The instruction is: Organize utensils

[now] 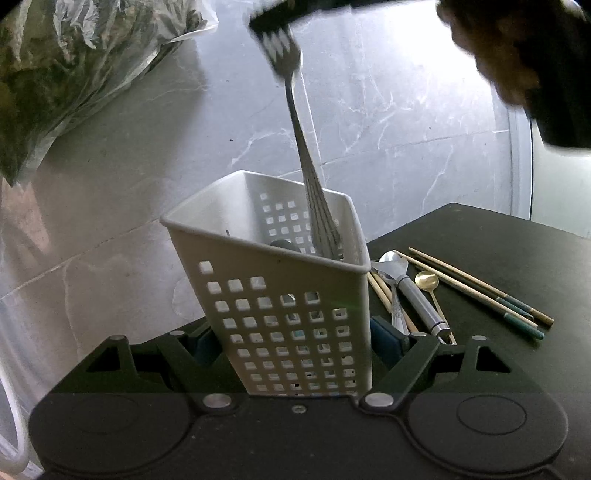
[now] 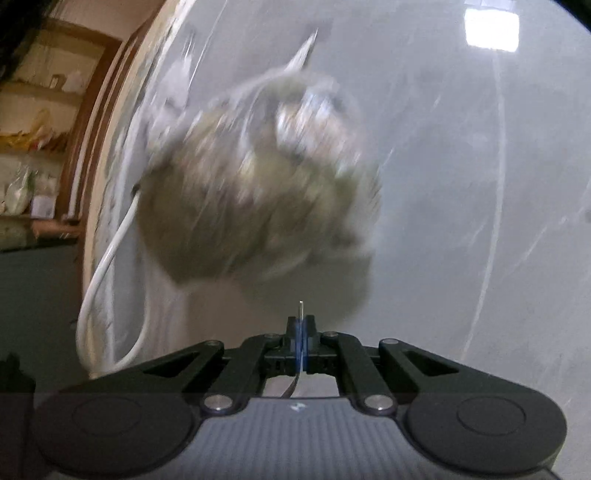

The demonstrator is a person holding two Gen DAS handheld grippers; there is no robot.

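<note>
My left gripper (image 1: pixel 295 336) is shut on a white perforated utensil basket (image 1: pixel 280 280) and holds it tilted over the black table. My right gripper (image 1: pixel 271 18) shows at the top of the left wrist view, shut on the tines of a steel fork (image 1: pixel 299 136) whose handle reaches down into the basket. In the right wrist view the right gripper (image 2: pixel 301 332) is shut edge-on on the thin fork (image 2: pixel 301 314). A dark utensil lies inside the basket. Chopsticks (image 1: pixel 480 291), a gold spoon (image 1: pixel 426 280), a steel spoon (image 1: pixel 391 262) and a grey-handled tool (image 1: pixel 421 299) lie on the table right of the basket.
A black table (image 1: pixel 498 251) stands over a grey marble floor (image 1: pixel 388 110). A clear plastic bag of greenish stuff (image 1: pixel 74 62) lies at the left; it is blurred in the right wrist view (image 2: pixel 258 184). A white cable (image 2: pixel 107 266) runs along the wall.
</note>
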